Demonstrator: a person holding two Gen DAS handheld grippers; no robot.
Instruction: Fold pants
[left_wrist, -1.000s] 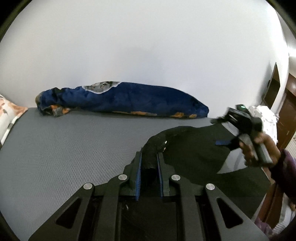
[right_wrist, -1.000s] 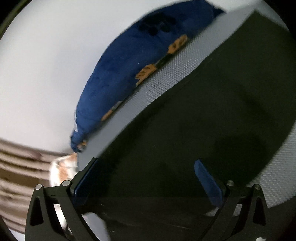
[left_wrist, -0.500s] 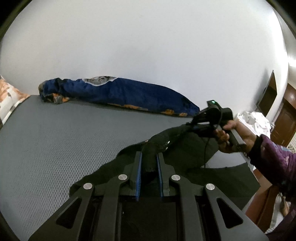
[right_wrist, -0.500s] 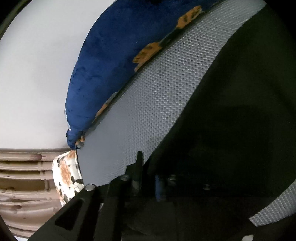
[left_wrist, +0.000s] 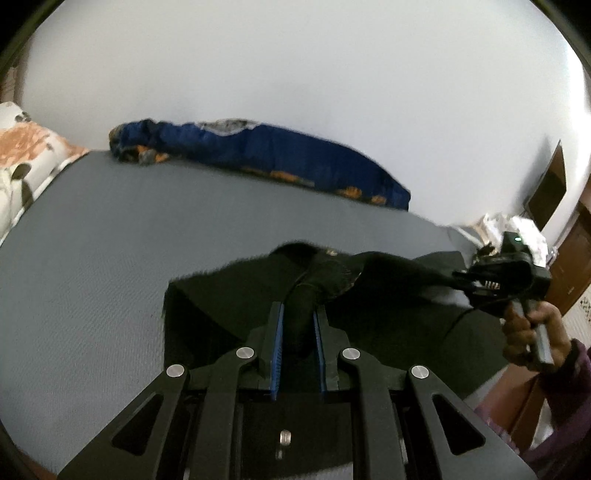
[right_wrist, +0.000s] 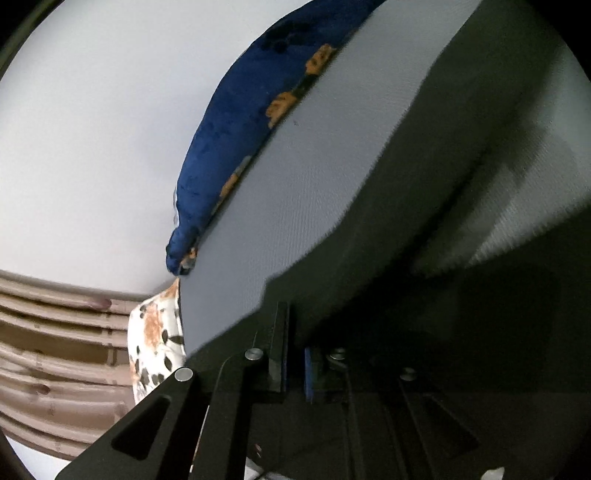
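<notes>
Black pants (left_wrist: 229, 306) lie partly on the grey bed (left_wrist: 110, 236) and are lifted at the near right. My left gripper (left_wrist: 299, 317) is shut on a bunched fold of the pants. My right gripper (left_wrist: 465, 282), held in a hand at the right, is shut on another edge of the pants, and the cloth stretches between the two. In the right wrist view the pants (right_wrist: 424, 229) drape over the shut right gripper (right_wrist: 295, 354) and hide its right finger.
A rolled blue blanket (left_wrist: 266, 158) lies along the white wall at the back of the bed, also in the right wrist view (right_wrist: 229, 147). A floral pillow (left_wrist: 22, 155) sits at the left end. A wooden door (left_wrist: 576, 266) stands at the right.
The right gripper closed on the pants edge a second ago and has since pulled to the right, stretching the cloth. The left gripper stayed shut on its fold.
</notes>
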